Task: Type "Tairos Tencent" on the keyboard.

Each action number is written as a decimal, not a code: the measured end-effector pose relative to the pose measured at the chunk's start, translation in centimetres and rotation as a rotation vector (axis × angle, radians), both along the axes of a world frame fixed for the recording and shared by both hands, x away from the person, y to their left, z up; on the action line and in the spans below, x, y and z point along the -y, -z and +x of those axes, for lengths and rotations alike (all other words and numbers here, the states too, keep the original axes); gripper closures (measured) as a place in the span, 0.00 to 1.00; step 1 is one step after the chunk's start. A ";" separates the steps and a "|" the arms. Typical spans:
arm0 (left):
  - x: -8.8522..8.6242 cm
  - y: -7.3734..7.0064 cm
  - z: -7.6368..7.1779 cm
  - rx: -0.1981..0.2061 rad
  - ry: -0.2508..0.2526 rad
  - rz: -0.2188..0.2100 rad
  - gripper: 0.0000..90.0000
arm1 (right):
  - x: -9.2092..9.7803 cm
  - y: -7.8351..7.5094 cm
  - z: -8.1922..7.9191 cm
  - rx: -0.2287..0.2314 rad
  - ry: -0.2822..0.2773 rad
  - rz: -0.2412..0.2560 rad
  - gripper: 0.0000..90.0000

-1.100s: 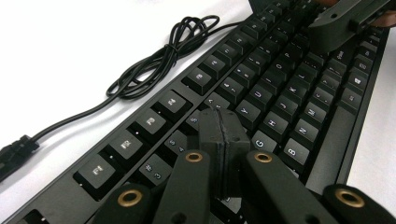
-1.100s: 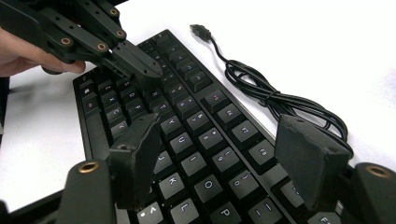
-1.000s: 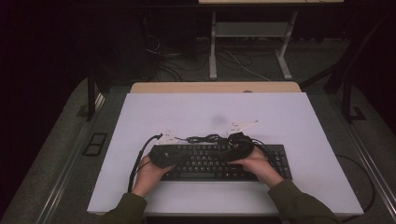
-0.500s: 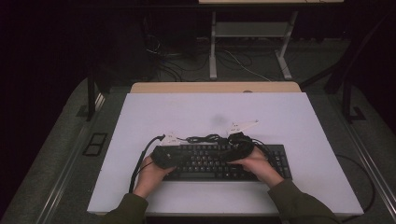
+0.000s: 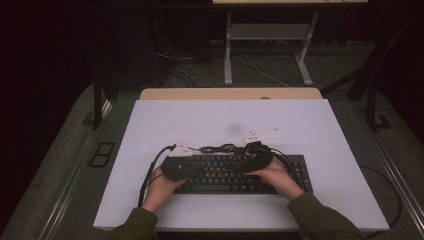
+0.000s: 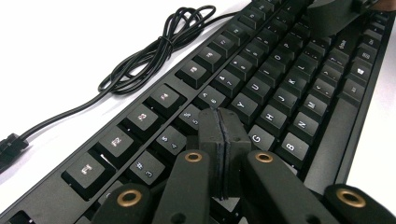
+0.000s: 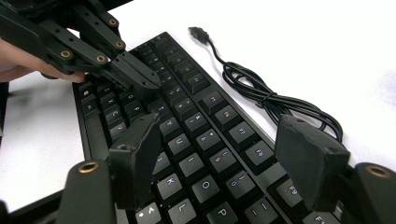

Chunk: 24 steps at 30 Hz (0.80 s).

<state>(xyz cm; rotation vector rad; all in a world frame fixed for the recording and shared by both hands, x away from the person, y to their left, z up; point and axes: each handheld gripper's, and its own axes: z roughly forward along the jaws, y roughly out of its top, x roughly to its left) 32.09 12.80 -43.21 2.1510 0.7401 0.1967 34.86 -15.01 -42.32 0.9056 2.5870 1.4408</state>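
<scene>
We hold the left gripper [image 6: 219,154] pressed together on the keys of the keyboard [image 5: 235,172] (it lies at the near table [image 5: 325,130] edge), the right gripper [image 7: 224,158] spread above, so typing seems just begun.

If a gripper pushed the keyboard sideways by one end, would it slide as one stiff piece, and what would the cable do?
Probably stiff: the keyboard is one long, flat slab on the table, so it would likely slide or pivot, not tip. Its bundled cable looks floppy and would likely drag behind. Keys may depress under closed jaws.
</scene>
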 end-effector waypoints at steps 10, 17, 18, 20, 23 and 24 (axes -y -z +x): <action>-0.4 -0.6 -0.4 0.011 0.002 -0.010 0.90 | 0.0 0.0 -0.1 0.001 -0.002 -0.001 0.34; -0.9 -0.7 -0.9 0.018 -0.005 -0.020 0.77 | 0.0 -0.1 -0.1 0.000 -0.002 0.002 0.34; -0.9 -0.7 -0.9 0.020 -0.006 -0.019 0.75 | 0.0 -0.1 -0.1 0.000 -0.002 0.003 0.34; -1.0 -0.8 -1.0 0.019 -0.011 -0.023 0.71 | 0.0 -0.1 -0.1 0.000 -0.003 0.002 0.34; -1.1 -0.8 -1.1 0.028 -0.009 -0.021 0.64 | 0.0 -0.1 -0.1 0.003 -0.002 0.004 0.34; -1.2 -0.8 -1.2 0.028 -0.012 -0.023 0.61 | 0.1 -0.1 -0.1 0.003 -0.002 0.004 0.34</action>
